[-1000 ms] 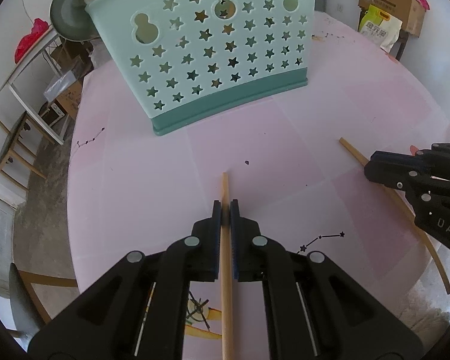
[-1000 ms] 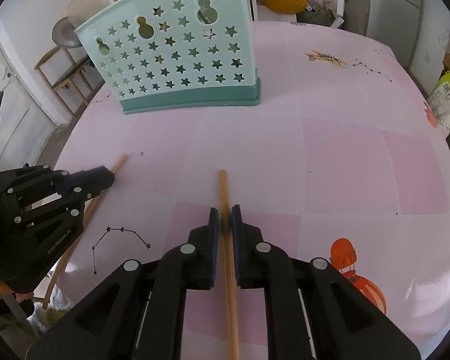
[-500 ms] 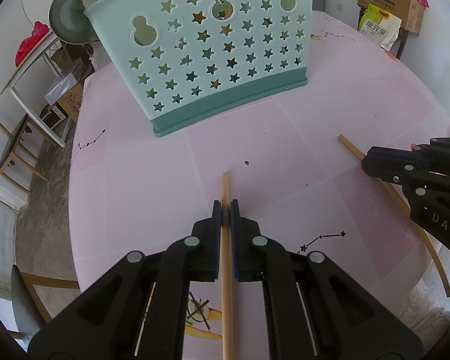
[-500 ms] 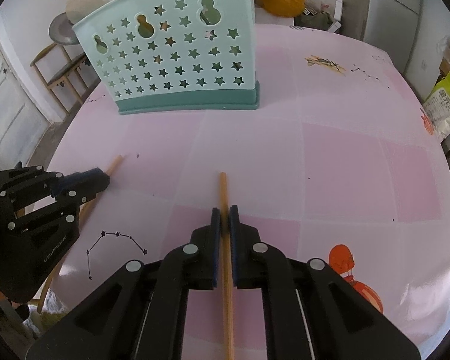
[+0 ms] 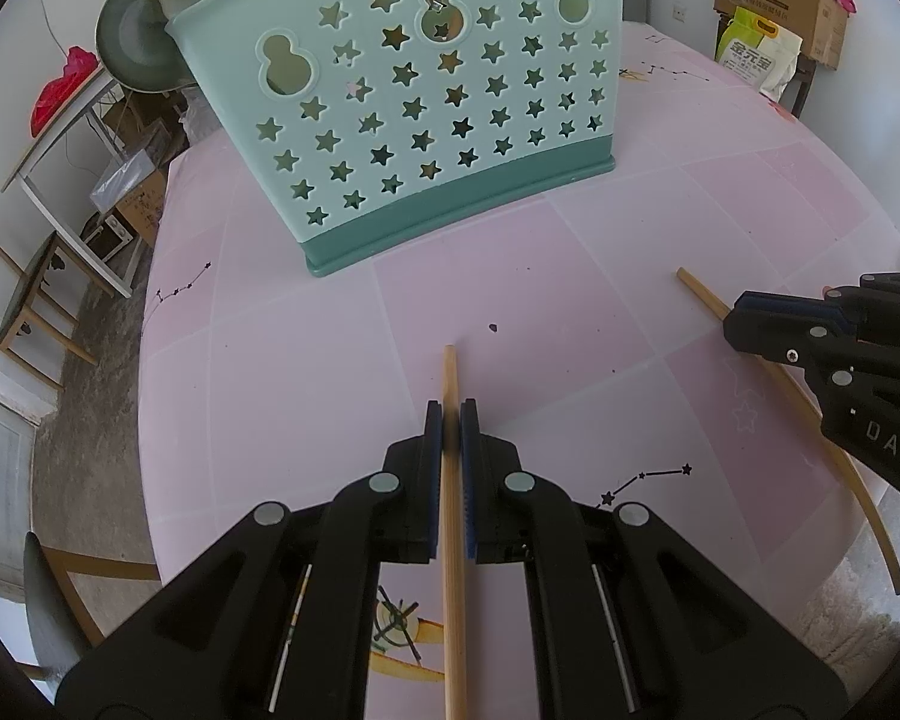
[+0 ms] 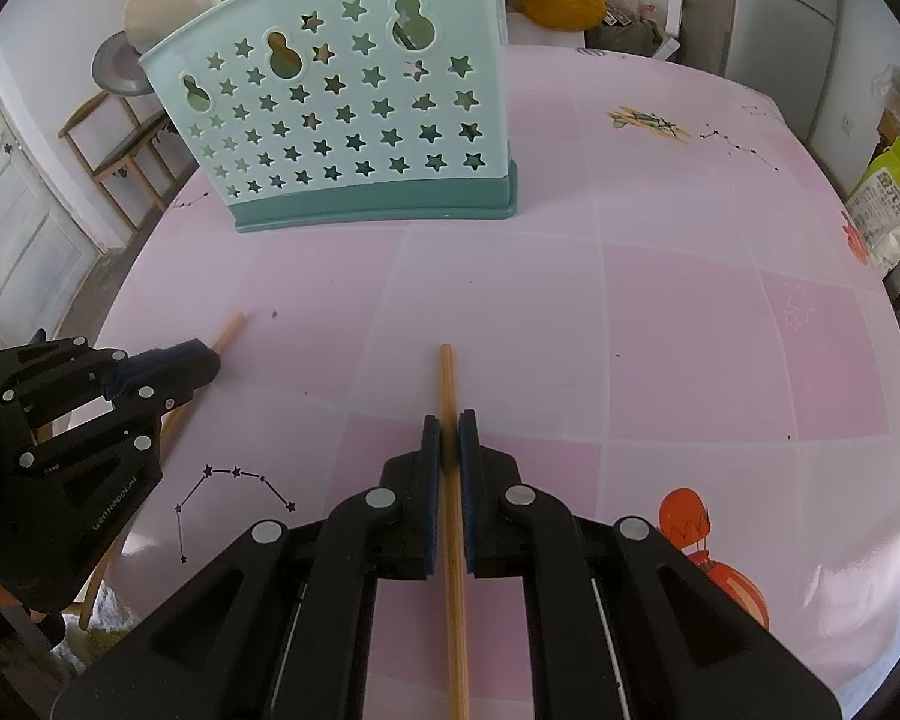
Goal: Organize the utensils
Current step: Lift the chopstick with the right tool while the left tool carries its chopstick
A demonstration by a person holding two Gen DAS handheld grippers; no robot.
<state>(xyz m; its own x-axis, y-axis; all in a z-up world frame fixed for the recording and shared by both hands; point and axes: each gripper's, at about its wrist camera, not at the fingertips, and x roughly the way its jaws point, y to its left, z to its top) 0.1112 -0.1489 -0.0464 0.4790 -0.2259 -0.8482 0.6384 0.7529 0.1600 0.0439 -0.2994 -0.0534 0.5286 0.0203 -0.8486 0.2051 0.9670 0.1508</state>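
Item: two wooden chopsticks, one per hand, both on the near side of the teal star-punched holder (image 5: 426, 120), which stands on the pink table (image 5: 660, 228). Left tongs (image 5: 450, 414) clamped on the left chopstick (image 5: 453, 540). Right tongs (image 6: 449, 426) have just finished pinching down onto the right chopstick (image 6: 453, 540); a moment earlier they were slightly looser. Both grips now look secure, so carrying the sticks to the holder appears to be next.
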